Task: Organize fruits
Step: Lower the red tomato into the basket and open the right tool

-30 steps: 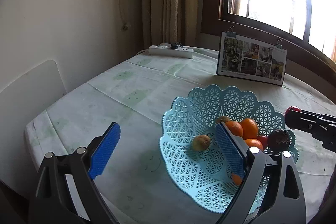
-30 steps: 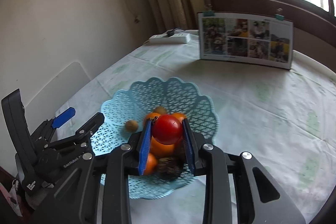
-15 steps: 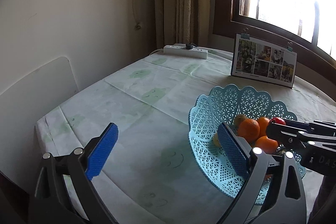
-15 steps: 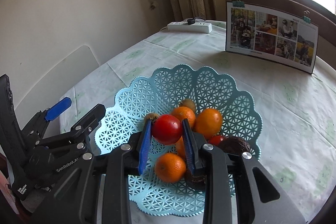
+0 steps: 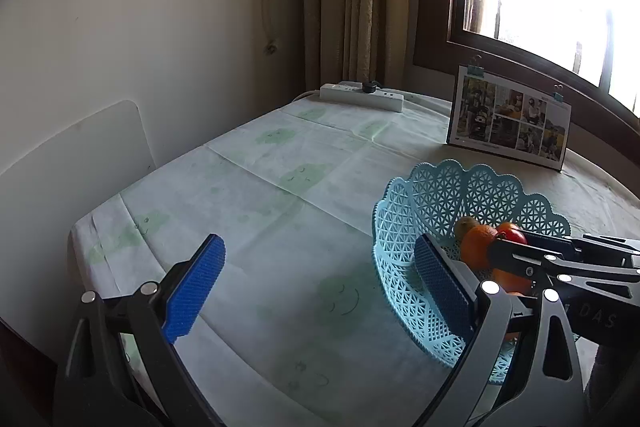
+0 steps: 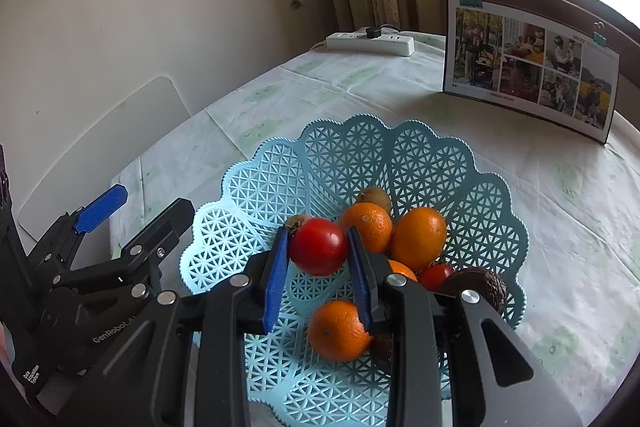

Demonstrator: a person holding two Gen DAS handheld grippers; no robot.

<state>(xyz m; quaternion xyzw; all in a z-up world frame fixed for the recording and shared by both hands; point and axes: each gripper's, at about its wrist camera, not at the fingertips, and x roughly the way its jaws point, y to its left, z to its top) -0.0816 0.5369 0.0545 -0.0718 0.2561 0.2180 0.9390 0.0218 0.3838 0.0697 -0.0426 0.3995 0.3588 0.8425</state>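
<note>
A light blue lattice basket [image 6: 404, 155] [image 5: 424, 187] sits on the clothed table. It holds several oranges [image 6: 418, 243], a kiwi [image 6: 374, 197], a small red tomato [image 6: 436, 275] and a dark avocado [image 6: 478, 287]. My right gripper [image 6: 317, 233] is shut on a red tomato [image 6: 318, 246], which hangs just above the basket's left half. The left wrist view shows that gripper [image 5: 508, 247] coming in from the right with the tomato [image 5: 514, 237]. My left gripper [image 5: 318, 251] [image 6: 148, 203] stands open and holds nothing. It is over the cloth just left of the basket.
A clipped photo board [image 6: 528, 67] stands behind the basket. A white power strip [image 6: 370, 43] lies at the far table edge by the curtain. A white chair back [image 6: 100, 155] rises beyond the left table edge. Bare cloth [image 5: 280, 207] stretches left of the basket.
My right gripper has carried the tomato forward and down over the basket, which now looks larger. My left gripper has drawn back to the left, so the basket has slid toward its right finger.
</note>
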